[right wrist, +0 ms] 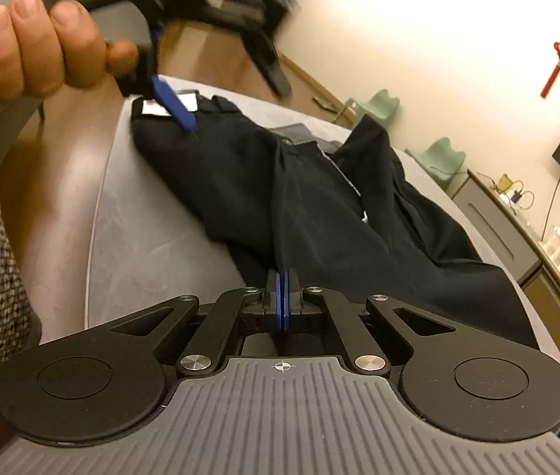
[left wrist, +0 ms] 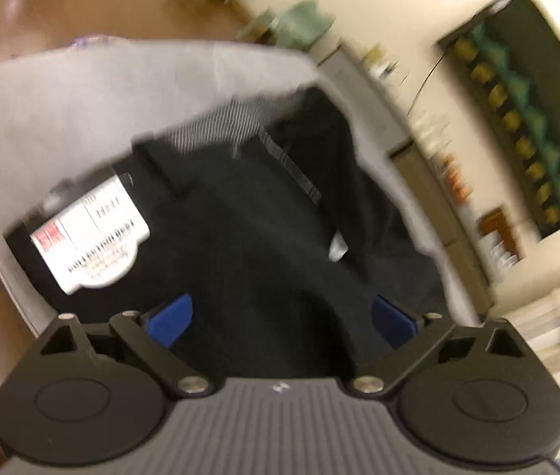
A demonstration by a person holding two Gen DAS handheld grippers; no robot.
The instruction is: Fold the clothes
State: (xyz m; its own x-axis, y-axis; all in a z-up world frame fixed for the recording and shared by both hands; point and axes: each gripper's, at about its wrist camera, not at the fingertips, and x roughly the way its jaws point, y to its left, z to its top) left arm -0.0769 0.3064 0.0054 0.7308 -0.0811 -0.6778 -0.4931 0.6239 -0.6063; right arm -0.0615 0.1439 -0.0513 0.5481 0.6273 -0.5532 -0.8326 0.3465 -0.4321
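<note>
Grey surface (right wrist: 153,237) carrying dark trousers (right wrist: 319,206) spread across it, white tag (left wrist: 90,233) at one end. Right gripper (right wrist: 282,277) fingers closed on a trouser fold; left gripper (left wrist: 281,316) fingers spread wide above the fabric

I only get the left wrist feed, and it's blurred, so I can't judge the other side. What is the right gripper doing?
Observer: The right gripper is shut on a pinched ridge of the black garment.
Operator: Where is my left gripper relative to the cloth?
Observer: The left gripper hangs open above the white tag at the far end.
Operator: Is the garment flat?
Observer: No, it lies bunched in folds on the grey table.
</note>
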